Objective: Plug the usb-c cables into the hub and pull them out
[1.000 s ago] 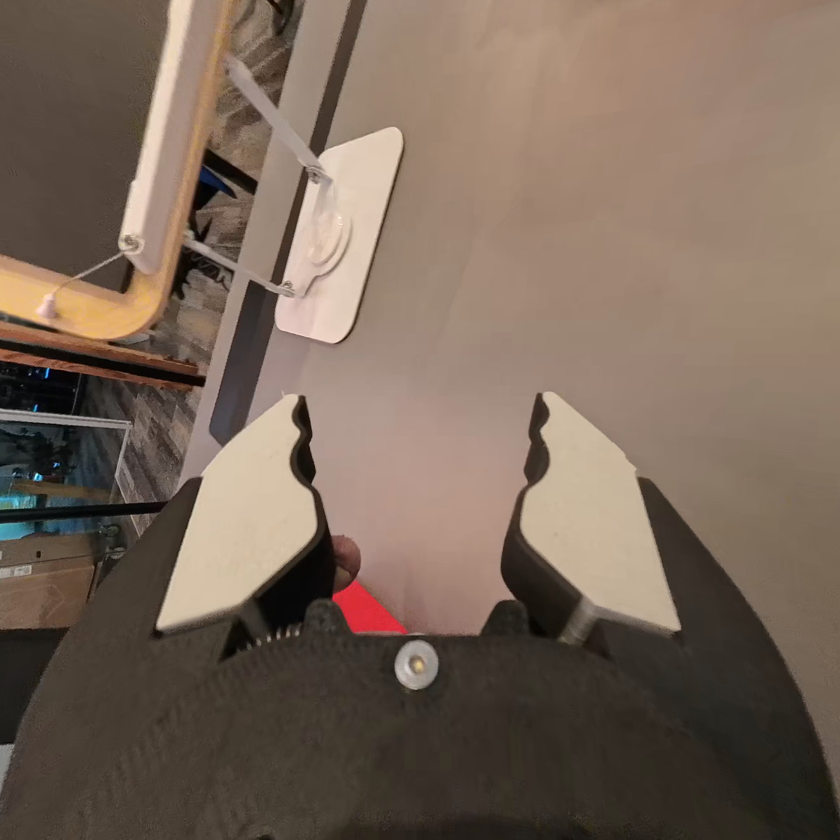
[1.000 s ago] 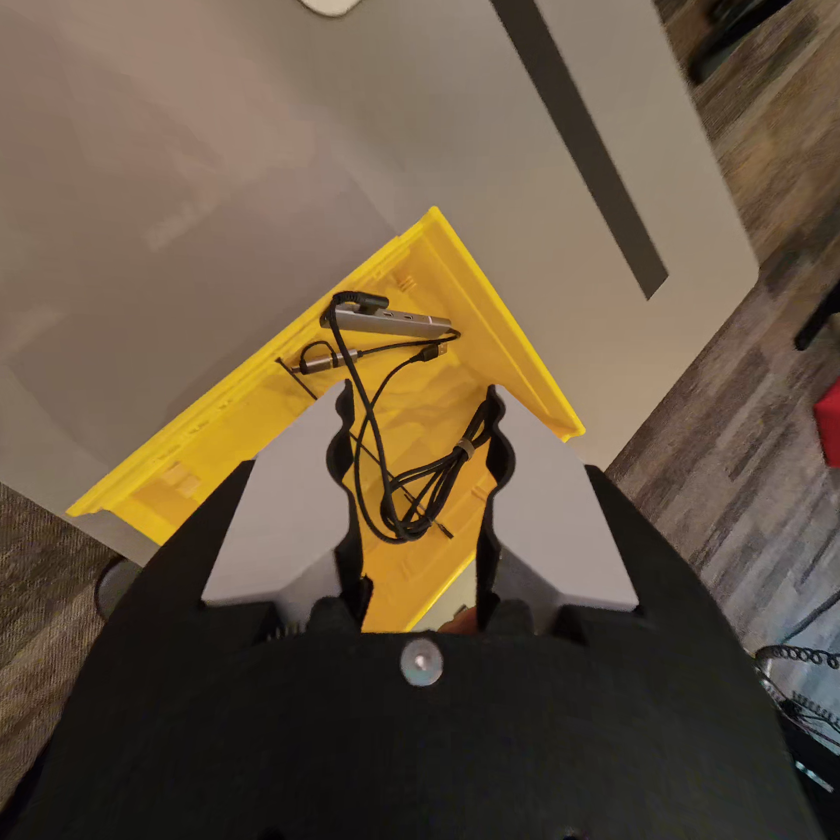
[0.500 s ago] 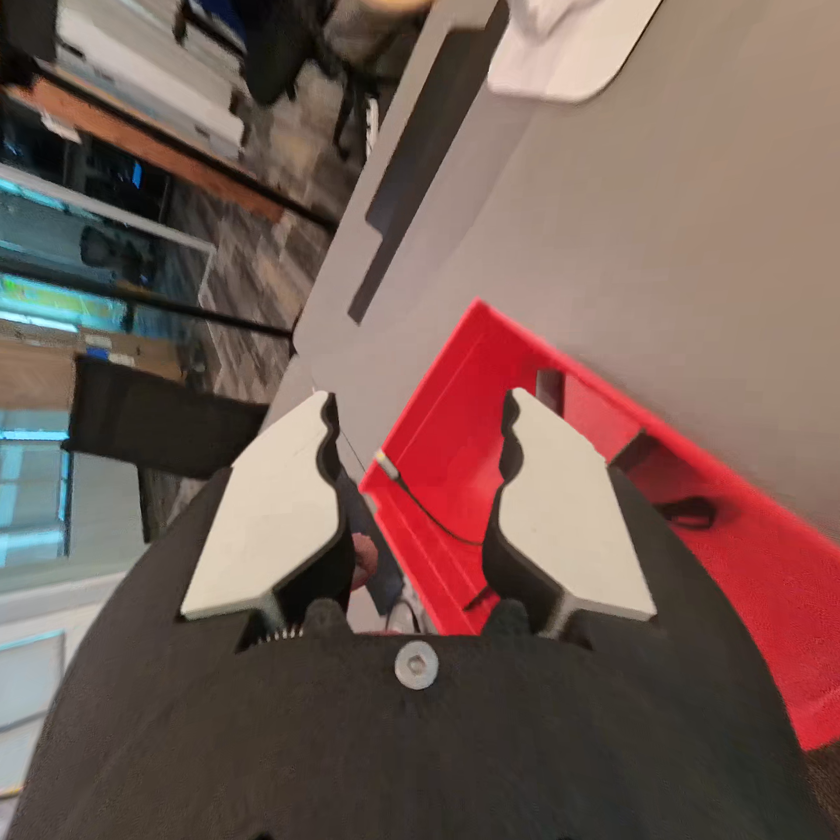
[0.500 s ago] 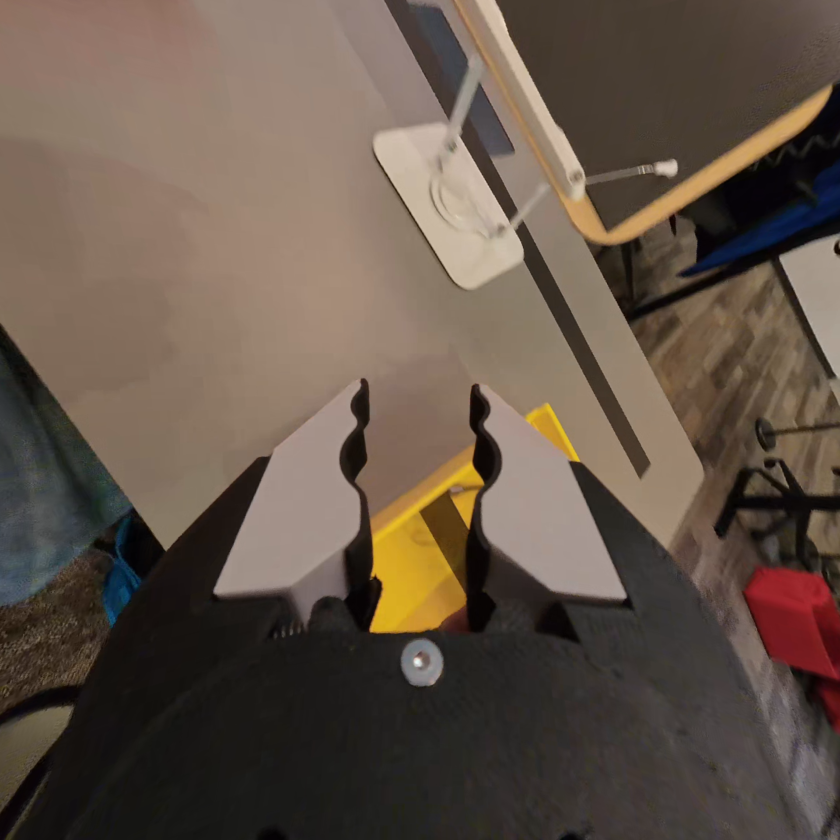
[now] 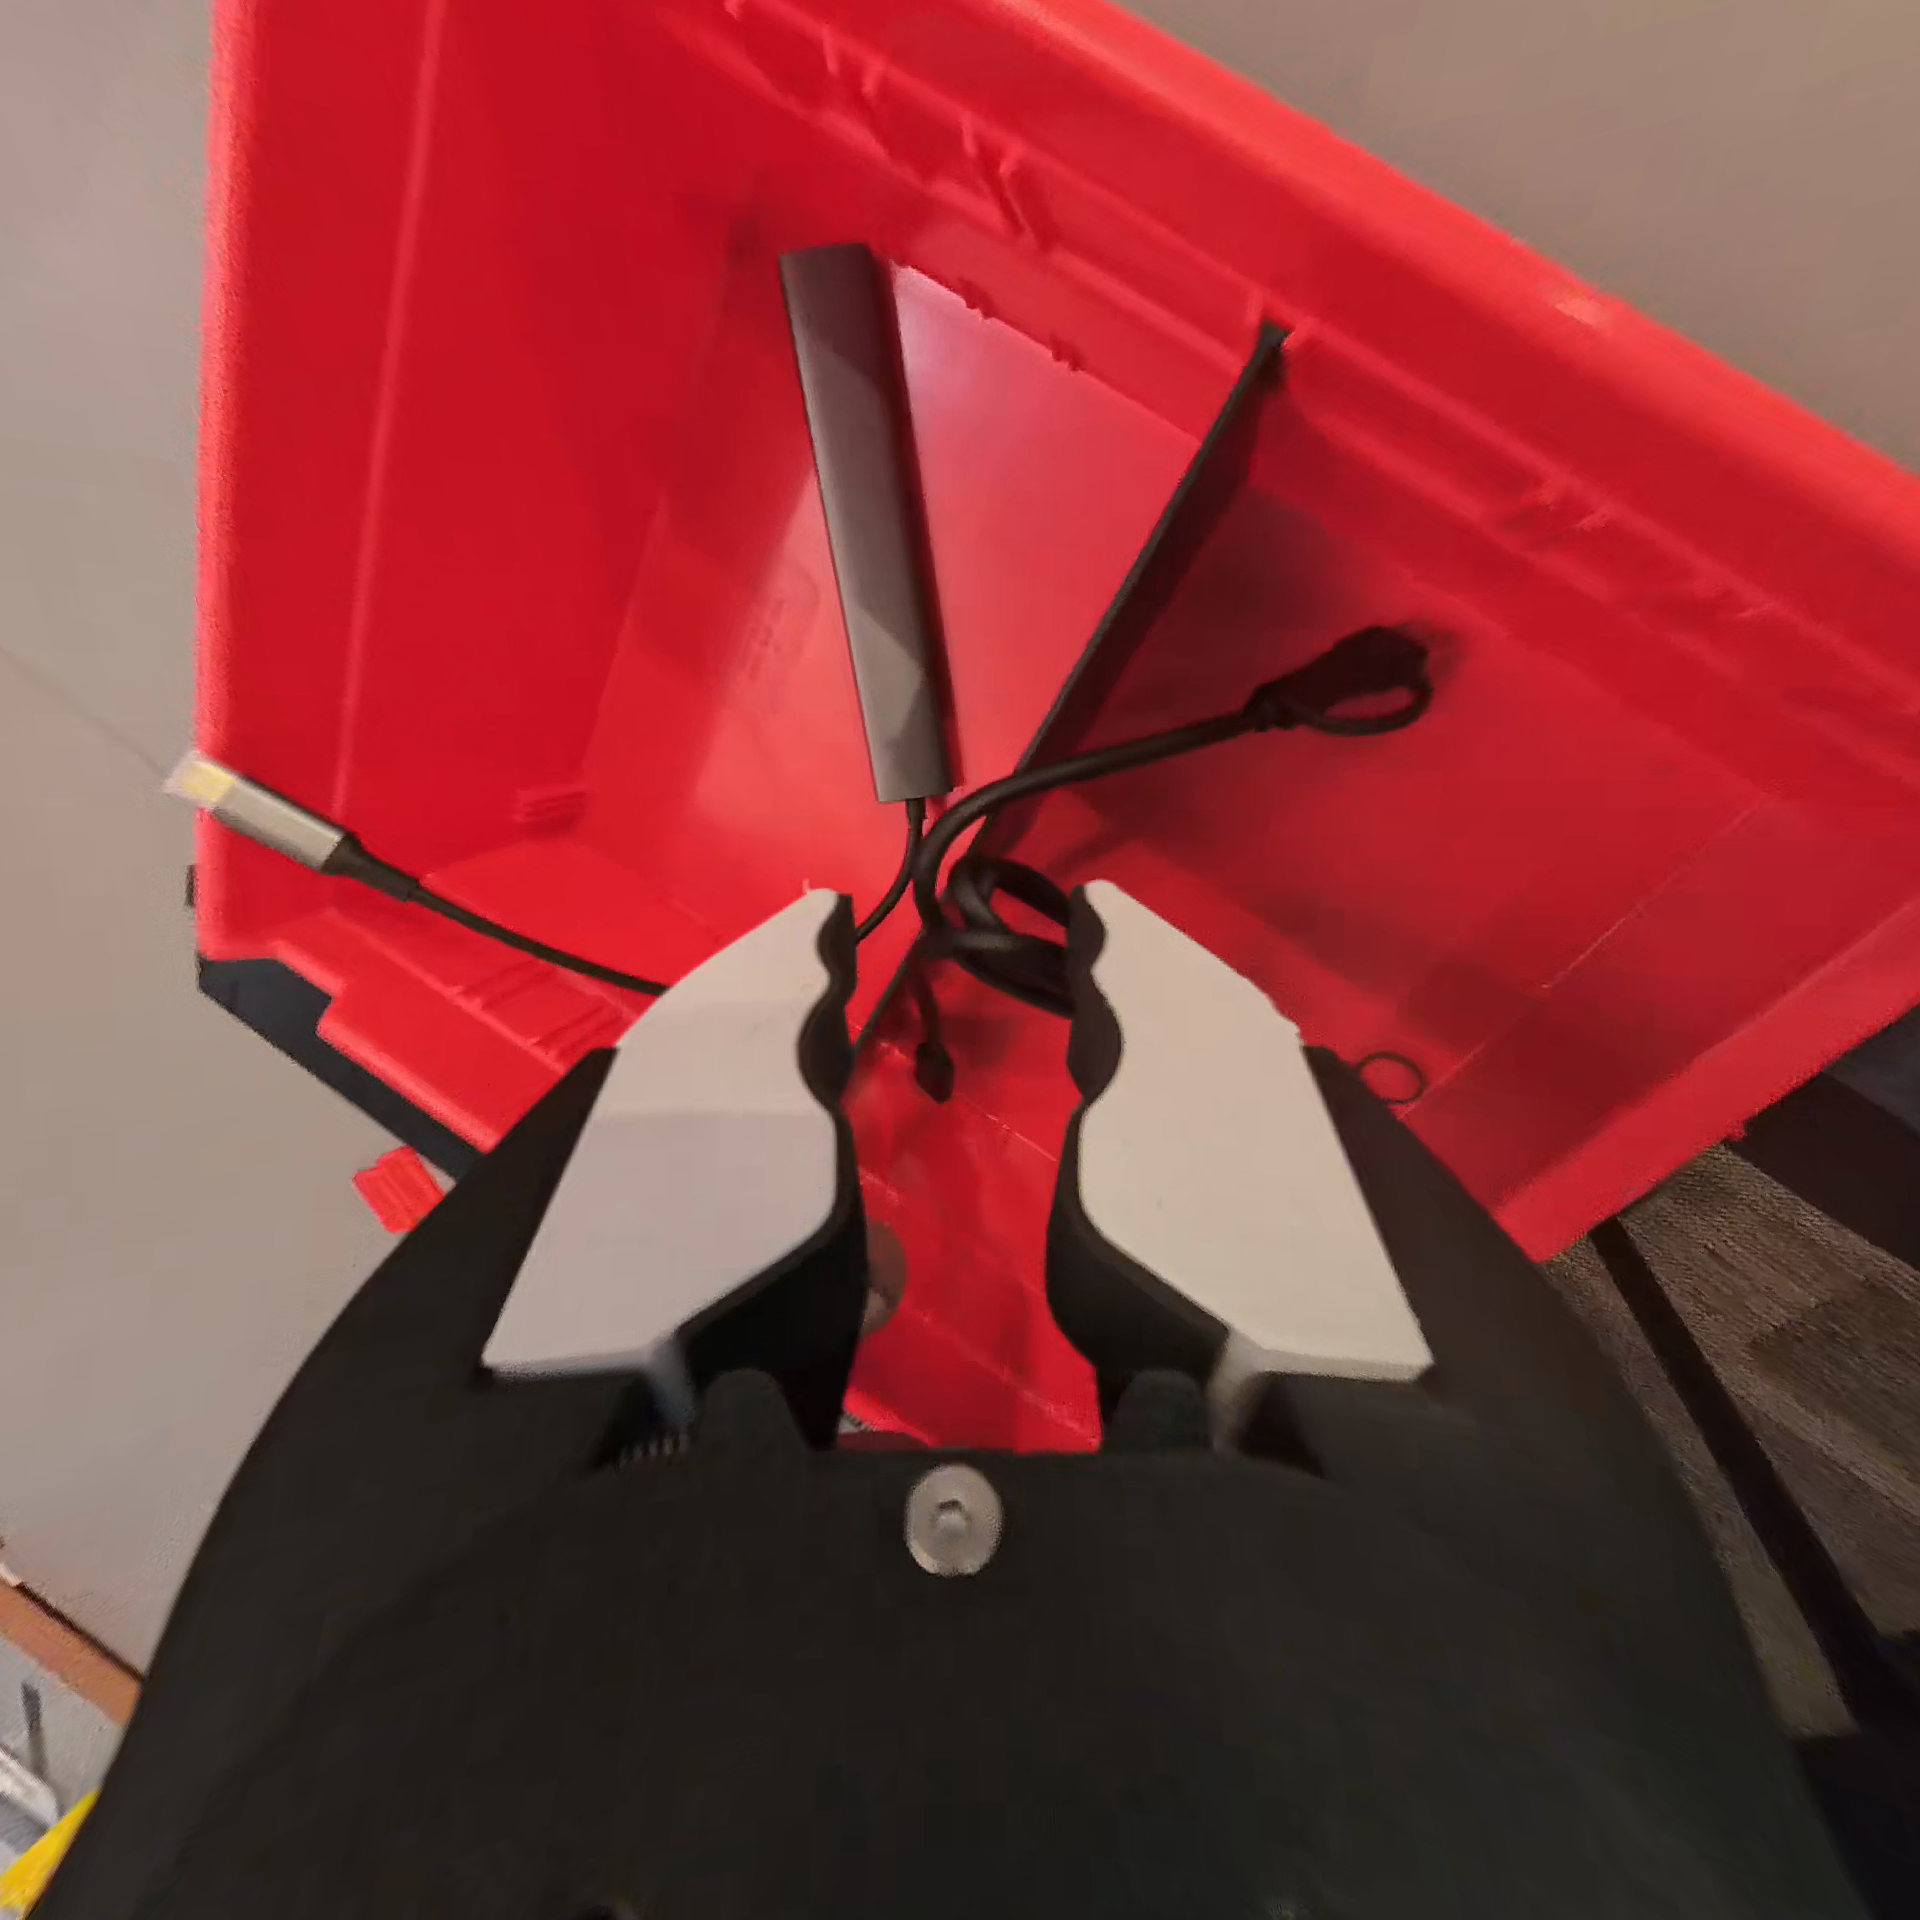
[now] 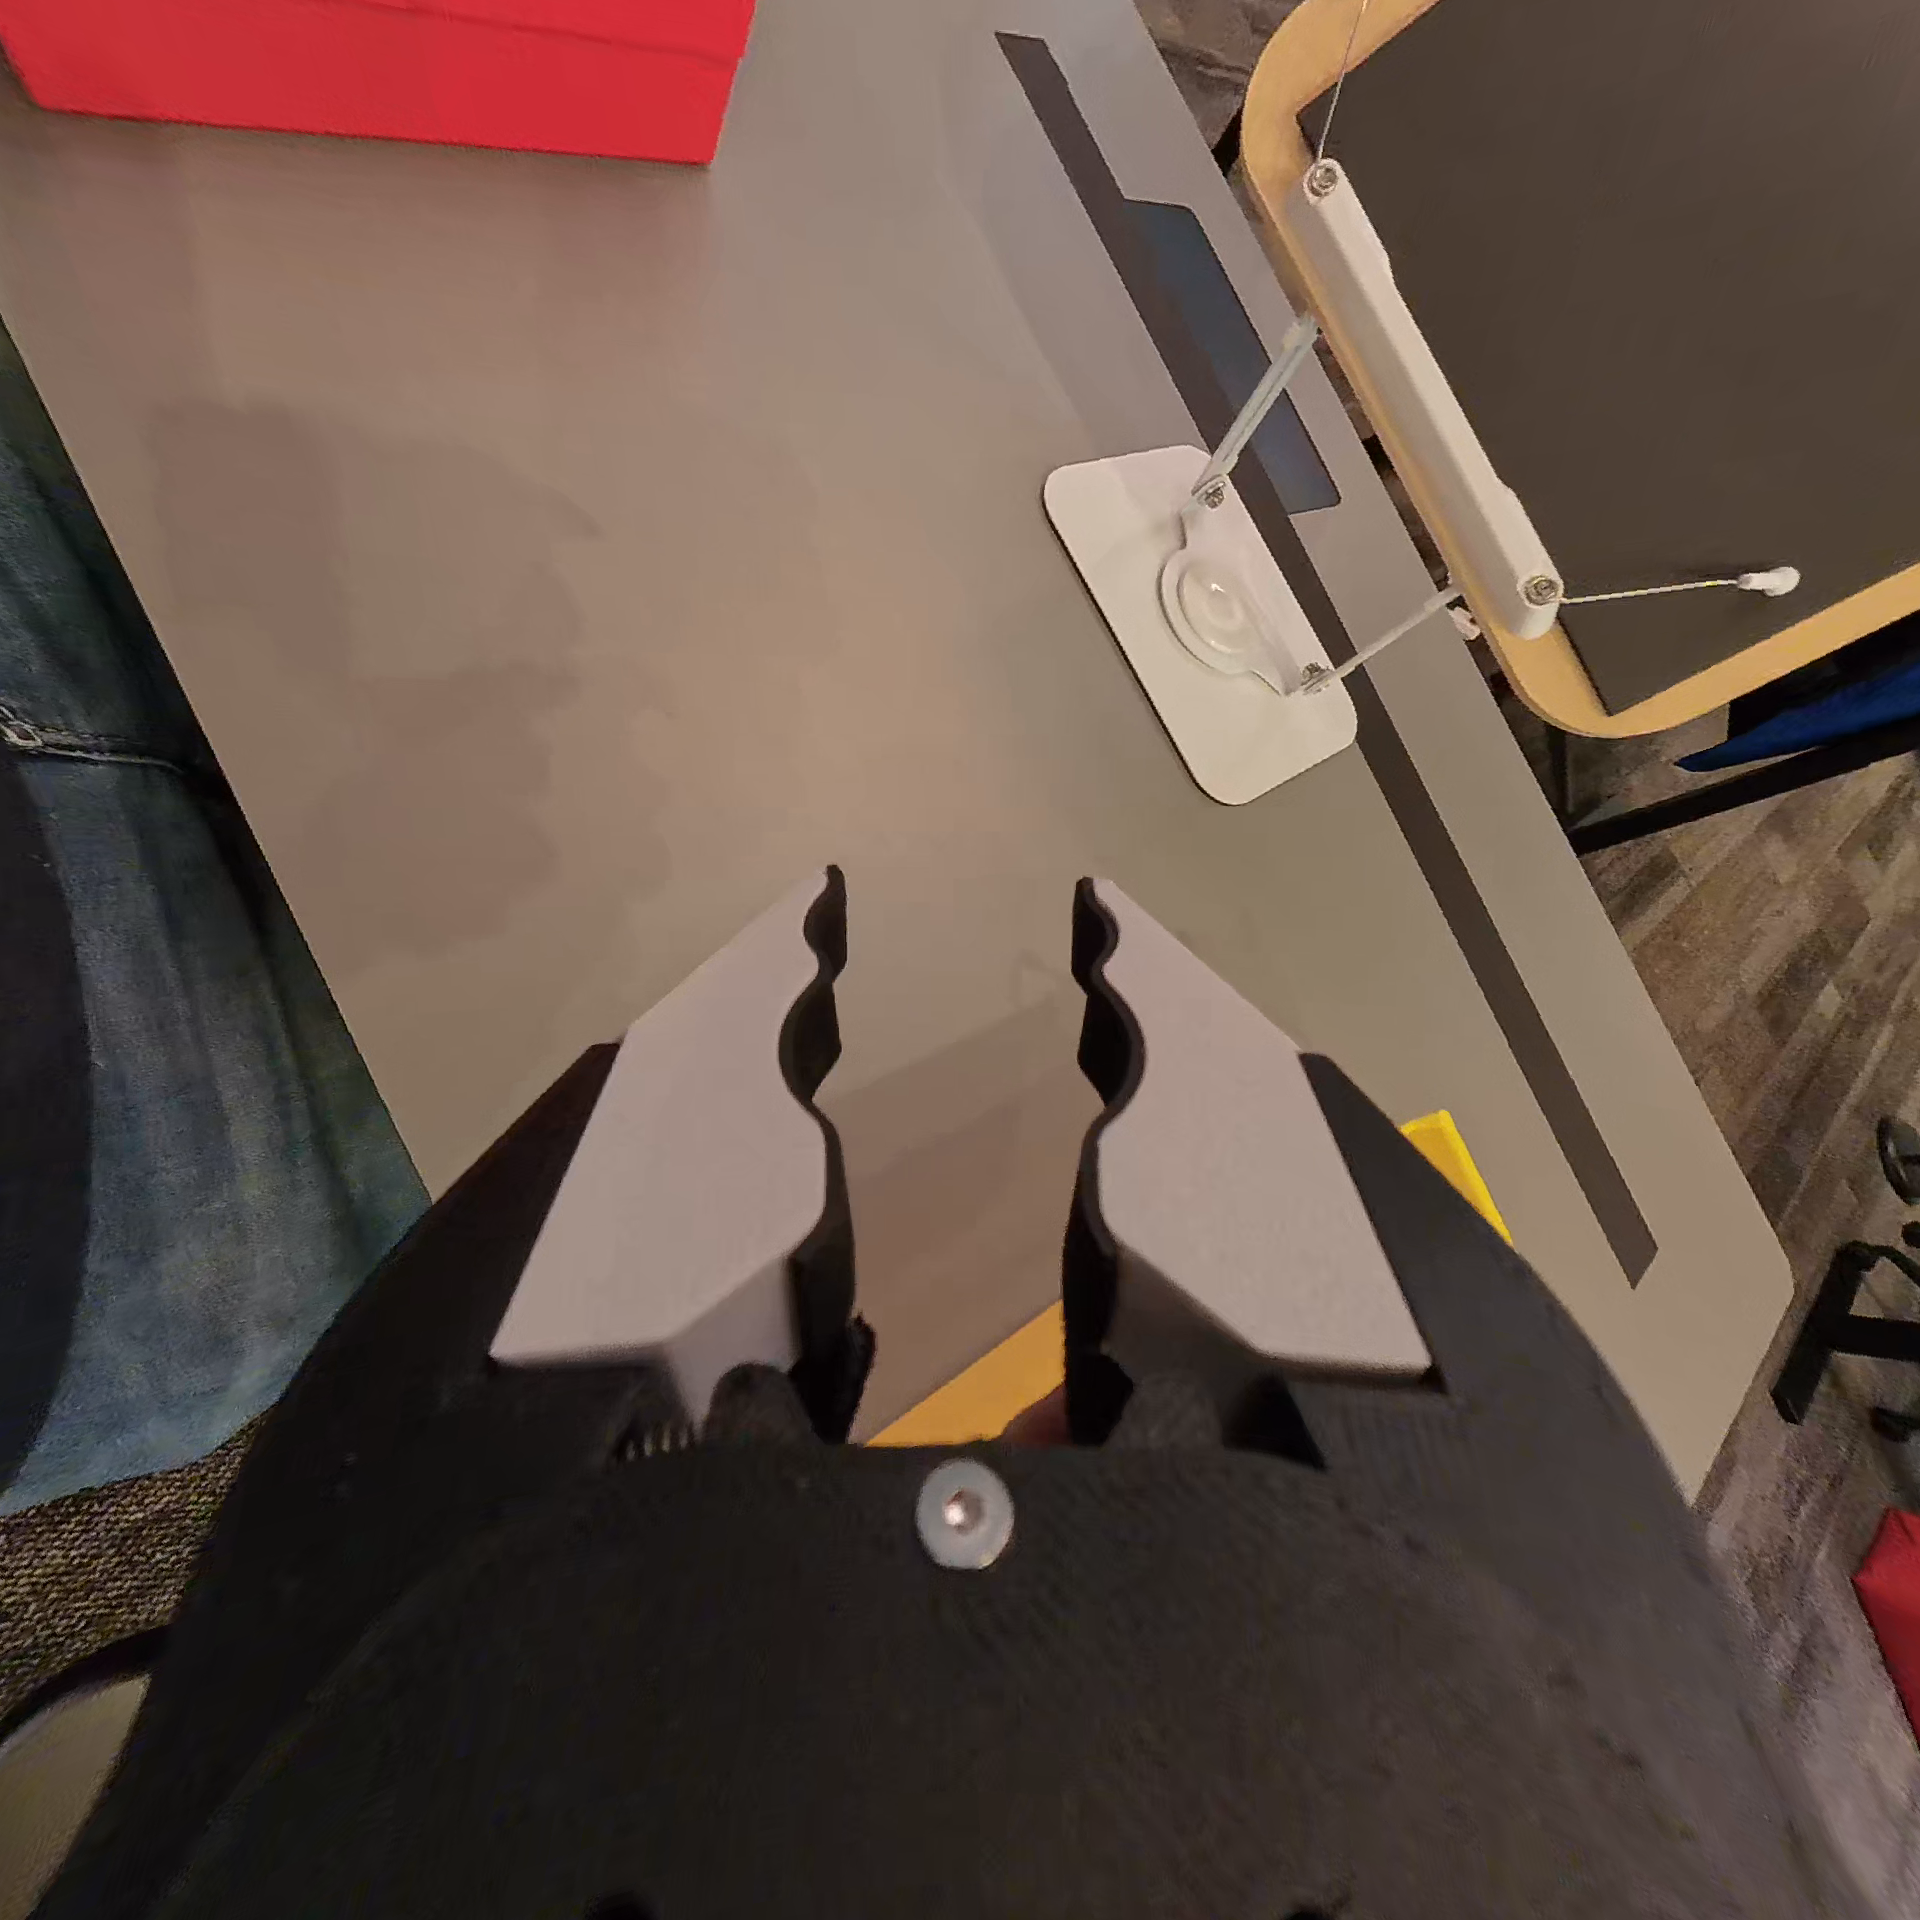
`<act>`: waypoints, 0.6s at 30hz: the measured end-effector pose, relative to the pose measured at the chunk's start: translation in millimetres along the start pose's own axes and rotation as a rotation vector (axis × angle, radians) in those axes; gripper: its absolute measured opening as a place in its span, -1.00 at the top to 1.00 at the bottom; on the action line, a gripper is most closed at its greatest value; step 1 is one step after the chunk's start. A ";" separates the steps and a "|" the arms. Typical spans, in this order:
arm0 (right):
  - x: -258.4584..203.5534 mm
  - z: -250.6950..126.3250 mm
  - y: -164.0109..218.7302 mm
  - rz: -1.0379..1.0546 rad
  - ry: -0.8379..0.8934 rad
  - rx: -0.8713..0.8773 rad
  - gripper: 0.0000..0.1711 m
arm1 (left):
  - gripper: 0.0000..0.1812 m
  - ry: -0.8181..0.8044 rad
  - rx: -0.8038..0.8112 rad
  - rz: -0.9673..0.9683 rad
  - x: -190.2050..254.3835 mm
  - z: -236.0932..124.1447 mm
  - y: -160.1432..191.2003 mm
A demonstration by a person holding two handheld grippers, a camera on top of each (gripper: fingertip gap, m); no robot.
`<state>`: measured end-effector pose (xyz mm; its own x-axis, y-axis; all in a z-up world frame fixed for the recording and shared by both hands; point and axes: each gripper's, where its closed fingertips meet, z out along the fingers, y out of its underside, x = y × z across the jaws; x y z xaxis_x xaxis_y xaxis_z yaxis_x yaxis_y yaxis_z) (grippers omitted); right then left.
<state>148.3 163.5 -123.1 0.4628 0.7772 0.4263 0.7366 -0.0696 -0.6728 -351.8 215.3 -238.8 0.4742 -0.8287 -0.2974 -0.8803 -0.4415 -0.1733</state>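
Left claw now hangs over the red bin; half a second back only the bin's corner showed, a second back bare table. Jaws parted, nothing between them. Dark hub lies on the bin floor just ahead of the tips, its lead running back toward them. Coiled black cable sits right at the tips; a silver-shelled plug pokes over the bin rim, off to the claw's left.

Right claw, jaws likewise apart and empty, has swung off the yellow bin, which now peeks beside and under its right finger. Ahead: bare grey table and a white stand base.

Judgement: nothing plugged yet; the left side is set up for a first pick.
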 end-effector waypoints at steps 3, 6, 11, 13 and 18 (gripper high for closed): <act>-1.6 1.3 2.0 0.002 -0.005 0.004 0.53 | 0.79 0.010 -0.033 -0.008 0.3 6.9 6.0; -1.3 1.5 4.3 0.011 -0.006 0.011 0.54 | 0.82 0.035 -0.014 -0.021 2.5 3.9 6.1; -1.4 1.8 5.5 0.021 -0.008 0.021 0.54 | 0.85 0.022 0.007 -0.021 1.0 -9.2 5.3; -2.1 2.2 6.2 0.023 -0.010 0.021 0.55 | 0.86 0.001 0.021 -0.019 -2.1 -18.7 3.5; -5.6 3.3 5.4 0.024 -0.017 0.028 0.56 | 0.86 -0.085 0.157 -0.015 -12.2 -59.9 -15.7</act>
<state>148.1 160.8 -131.1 0.4720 0.7859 0.3995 0.7108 -0.0712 -0.6998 -344.5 211.8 -176.3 0.4922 -0.7873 -0.3713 -0.8637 -0.3886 -0.3210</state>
